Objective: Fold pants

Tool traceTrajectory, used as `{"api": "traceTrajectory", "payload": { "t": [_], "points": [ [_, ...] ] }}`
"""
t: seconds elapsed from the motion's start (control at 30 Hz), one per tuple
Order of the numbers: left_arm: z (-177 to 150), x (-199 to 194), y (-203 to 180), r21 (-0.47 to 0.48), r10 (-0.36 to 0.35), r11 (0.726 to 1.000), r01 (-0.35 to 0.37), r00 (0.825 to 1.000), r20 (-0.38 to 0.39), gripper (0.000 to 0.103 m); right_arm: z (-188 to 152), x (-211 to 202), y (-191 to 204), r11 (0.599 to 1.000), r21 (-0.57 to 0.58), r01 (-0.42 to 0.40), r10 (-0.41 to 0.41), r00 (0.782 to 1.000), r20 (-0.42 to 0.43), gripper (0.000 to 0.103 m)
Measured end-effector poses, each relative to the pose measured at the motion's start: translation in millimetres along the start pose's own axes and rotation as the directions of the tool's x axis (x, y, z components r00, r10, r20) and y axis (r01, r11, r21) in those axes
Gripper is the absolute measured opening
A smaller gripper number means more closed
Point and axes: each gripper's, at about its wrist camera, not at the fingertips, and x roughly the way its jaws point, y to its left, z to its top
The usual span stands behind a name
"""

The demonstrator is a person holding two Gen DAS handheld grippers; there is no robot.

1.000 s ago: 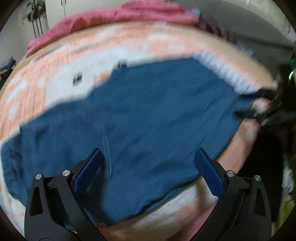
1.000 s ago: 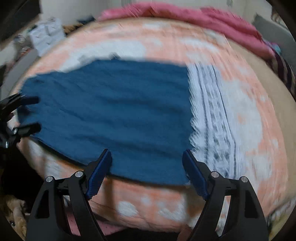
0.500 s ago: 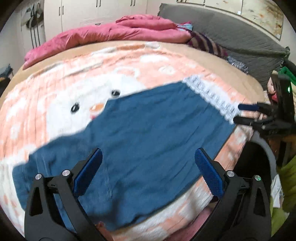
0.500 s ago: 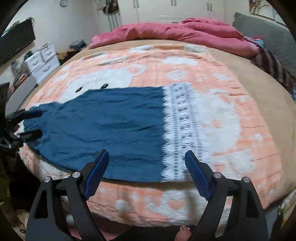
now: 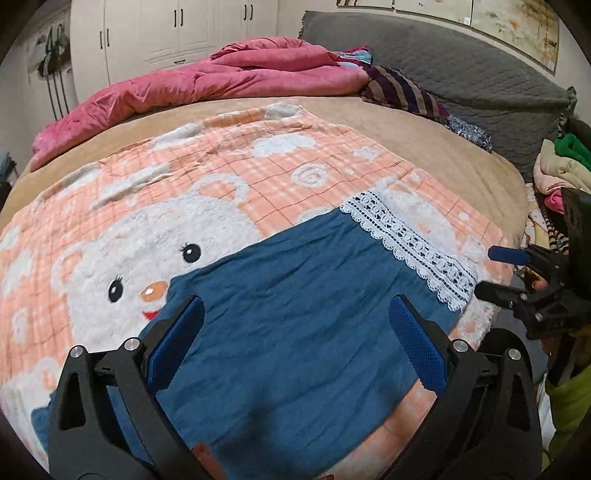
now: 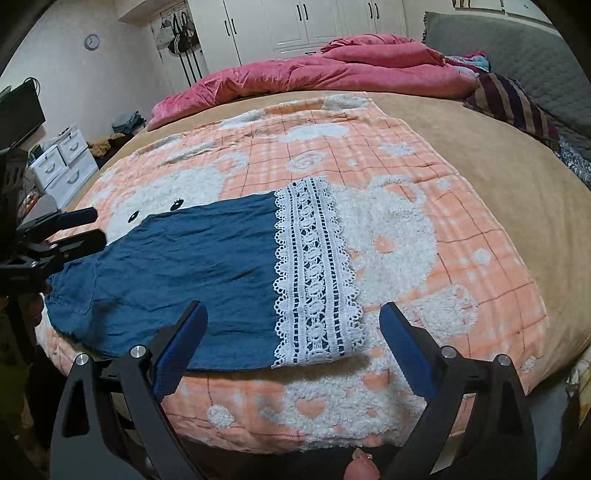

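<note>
Behind everything stands a white wardrobe (image 6: 325,22) and a pink duvet (image 6: 332,70) heaped at the far edge of the bed; the work surface is a peach blanket (image 6: 424,155) with a white bear pattern. On it lie the blue pants (image 6: 192,266), flat, with a white lace hem (image 6: 314,273).

From my right gripper (image 6: 291,328) the pants run from about 12 o'clock toward 9 o'clock — the long axis goes left to right across this view, the lace end directly ahead of the fingers, the waist end far at the left. Its jaws are opening and nothing is between them; the cloth is beyond the fingertips and below them.

From my left gripper (image 5: 295,317) the same cloth (image 5: 295,332) spreads ahead at 12 o'clock and reaches out to the lace (image 5: 410,240) at about 2 o'clock. These jaws are also spread wide and hold nothing, hanging above the fabric.

I judge that each hand is nearer to its own end: the right to the lace hem, the left to the waist. The next fold, I think, depends on this — one end must travel along the long axis onto the other, so both grippers should come down to the near edge first.
</note>
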Motion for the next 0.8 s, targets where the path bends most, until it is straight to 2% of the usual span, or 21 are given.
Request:
{"api": "traceTrajectory", "payload": {
  "t": [0.5, 0.67, 0.73, 0.77, 0.8],
  "points": [
    [33, 82, 5, -0.011, -0.059, 0.998, 0.058, 0.989, -0.133, 0.094, -5, 26, -20, 0.999, 0.050, -0.010, 0.012, 0.999, -0.047, 0.094],
    [45, 99, 1, 0.043, -0.078, 0.995, 0.085, 0.987, -0.143, 0.094, -10, 25, -24, 0.997, 0.068, -0.036, 0.039, 0.998, -0.053, 0.093],
    [54, 104, 0, 0.069, -0.107, 0.991, 0.118, 0.984, -0.141, 0.094, -12, 23, -25, 0.995, 0.080, -0.051, 0.055, 0.997, -0.055, 0.093],
    [58, 107, -1, 0.079, -0.130, 0.987, 0.142, 0.982, -0.140, 0.094, -13, 23, -26, 0.994, 0.087, -0.062, 0.067, 0.996, -0.057, 0.091],
    [62, 110, -2, 0.089, -0.150, 0.983, 0.163, 0.979, -0.139, 0.094, -14, 23, -26, 0.994, 0.092, -0.067, 0.073, 0.996, -0.060, 0.085]
  ]
}}
